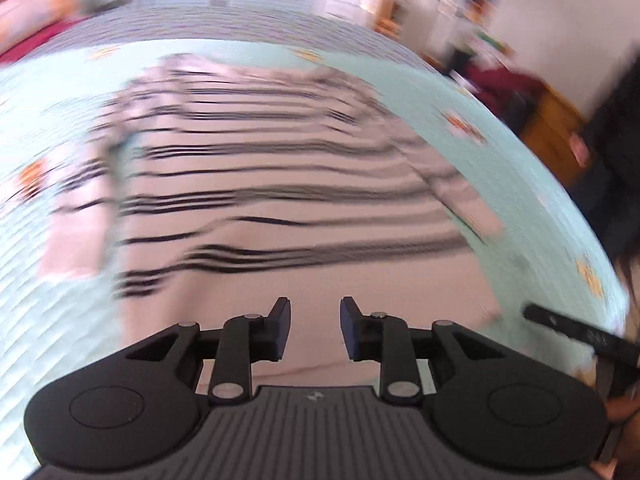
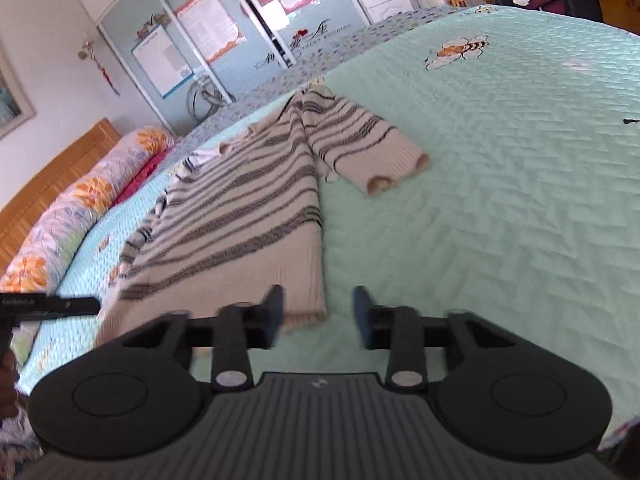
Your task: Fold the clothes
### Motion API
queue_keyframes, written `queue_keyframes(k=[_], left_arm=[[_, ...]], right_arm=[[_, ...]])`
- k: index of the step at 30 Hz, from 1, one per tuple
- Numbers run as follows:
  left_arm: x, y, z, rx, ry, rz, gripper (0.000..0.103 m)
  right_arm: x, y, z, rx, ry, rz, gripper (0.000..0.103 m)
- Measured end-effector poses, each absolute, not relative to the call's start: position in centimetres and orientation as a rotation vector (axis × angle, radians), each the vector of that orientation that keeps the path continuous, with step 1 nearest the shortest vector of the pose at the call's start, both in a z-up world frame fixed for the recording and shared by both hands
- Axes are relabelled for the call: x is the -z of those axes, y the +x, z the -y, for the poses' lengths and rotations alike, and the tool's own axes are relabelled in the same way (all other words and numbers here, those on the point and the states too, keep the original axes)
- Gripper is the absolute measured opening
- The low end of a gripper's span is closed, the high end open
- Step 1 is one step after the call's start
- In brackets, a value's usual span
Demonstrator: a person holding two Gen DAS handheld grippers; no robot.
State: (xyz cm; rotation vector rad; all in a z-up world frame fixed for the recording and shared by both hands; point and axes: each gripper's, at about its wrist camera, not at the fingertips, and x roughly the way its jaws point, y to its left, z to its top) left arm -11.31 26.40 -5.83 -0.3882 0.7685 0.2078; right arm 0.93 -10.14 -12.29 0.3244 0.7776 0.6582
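A beige sweater with dark stripes (image 2: 240, 216) lies flat on the mint green bedspread (image 2: 500, 160). One sleeve (image 2: 372, 148) is folded out to its right, cuff towards me. My right gripper (image 2: 318, 308) is open just above the sweater's near hem corner, with nothing between its fingers. The left wrist view is blurred. There the sweater (image 1: 260, 184) spreads across the bedspread (image 1: 520, 184), and my left gripper (image 1: 315, 324) is open over the near hem, holding nothing.
A floral bolster (image 2: 80, 208) and a wooden headboard (image 2: 52, 184) line the bed's left side. Wardrobe doors (image 2: 192, 40) stand beyond the bed. Dark red cloth (image 1: 504, 84) lies on wooden furniture at the right. A black bar of the other tool (image 2: 48, 306) shows at the left edge.
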Motion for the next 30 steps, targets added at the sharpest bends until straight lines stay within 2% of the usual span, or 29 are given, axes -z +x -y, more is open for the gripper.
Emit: queue_keyframes(k=[3,7,8,10,11,17,18,23,26,28,30], left_arm=[[5.1,-14.1,-29.7,-0.325,-0.456,-0.718,0.032],[5.6,-16.9,-32.8,-0.448,-0.487,-0.711,0.034],[6.1,-17.4,-33.5,-0.472,-0.501,-0.721,0.034],[7.1,-18.1,-34.3,-0.499,-0.531,-0.746,0.034],[7.5,-18.3,-34.5,-0.504,-0.543,-0.757,0.034],[8.3,-18.3,-34.3,-0.48,-0.529,-0.781,0.034],[8.2,-18.2,-34.2,-0.471,-0.522,-0.776,0.034],[8.0,-16.9,-32.9,-0.425,-0.437,-0.768,0.034],[7.5,-16.3,-31.5,-0.379,-0.369,-0.762,0.038],[7.8,-15.7,-30.9,-0.372,-0.334,-0.792,0.042],[8.3,-15.1,-30.2,-0.376,-0.288,-0.828,0.042]], right_arm=[[12.6,2.5,8.4,-0.687,0.317,-0.802,0.062],[13.4,3.7,6.1,-0.686,0.285,-0.834,0.065],[13.5,4.0,5.9,-0.703,0.32,-0.855,0.063],[14.0,4.4,5.5,-0.72,0.355,-0.892,0.039],[14.2,4.5,5.2,-0.719,0.351,-0.909,0.008],[12.0,3.2,6.5,-0.664,0.271,-0.875,0.006],[11.5,3.2,7.3,-0.644,0.269,-0.87,0.003],[13.0,4.1,8.7,-0.623,0.219,-0.906,0.003],[11.5,3.2,8.3,-0.545,0.146,-0.837,0.007],[9.8,1.3,6.8,-0.492,-0.025,-0.706,0.014],[8.6,-0.5,4.8,-0.611,-0.109,-0.626,0.032]])
